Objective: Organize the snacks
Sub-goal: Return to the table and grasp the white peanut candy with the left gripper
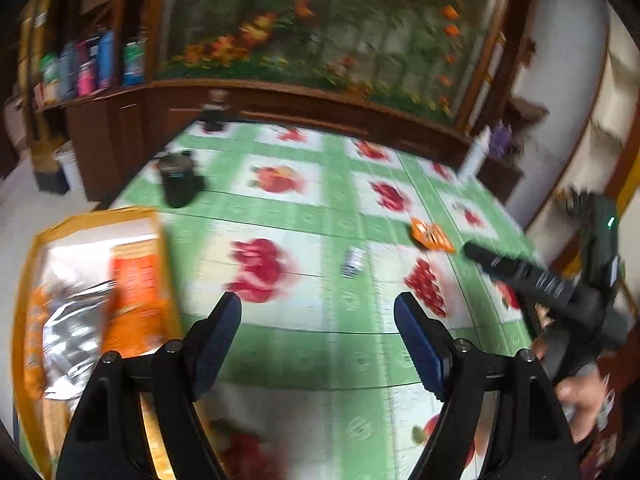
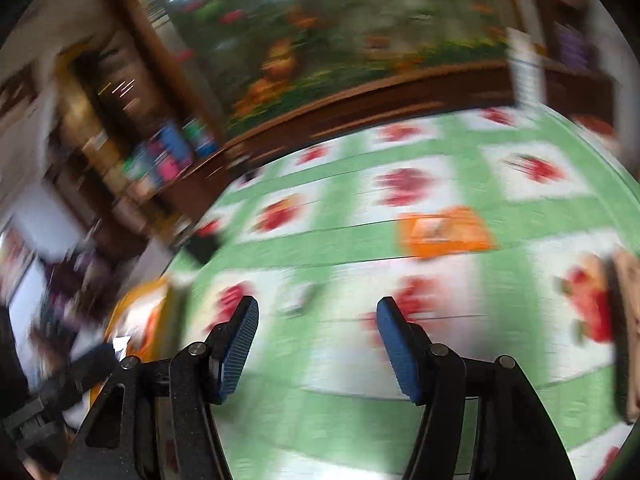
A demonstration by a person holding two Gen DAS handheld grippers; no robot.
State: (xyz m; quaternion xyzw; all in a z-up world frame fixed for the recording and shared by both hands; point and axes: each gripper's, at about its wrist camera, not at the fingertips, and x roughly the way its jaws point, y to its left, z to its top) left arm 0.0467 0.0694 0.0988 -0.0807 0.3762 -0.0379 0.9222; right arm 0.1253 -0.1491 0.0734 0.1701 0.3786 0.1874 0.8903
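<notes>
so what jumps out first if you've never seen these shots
The green tablecloth with red fruit squares fills both views. At its left edge sits an orange box holding snack packs, and a loose orange packet lies further right. Both the left claw and right claw are open and empty.

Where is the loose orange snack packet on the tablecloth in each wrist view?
Left wrist: the orange snack packet lies right of centre, just off the tip of the right tongs.
Right wrist: it lies right of centre, beyond the open tongs.
Shared landmark: the orange bin, at lower left in both views.
</notes>
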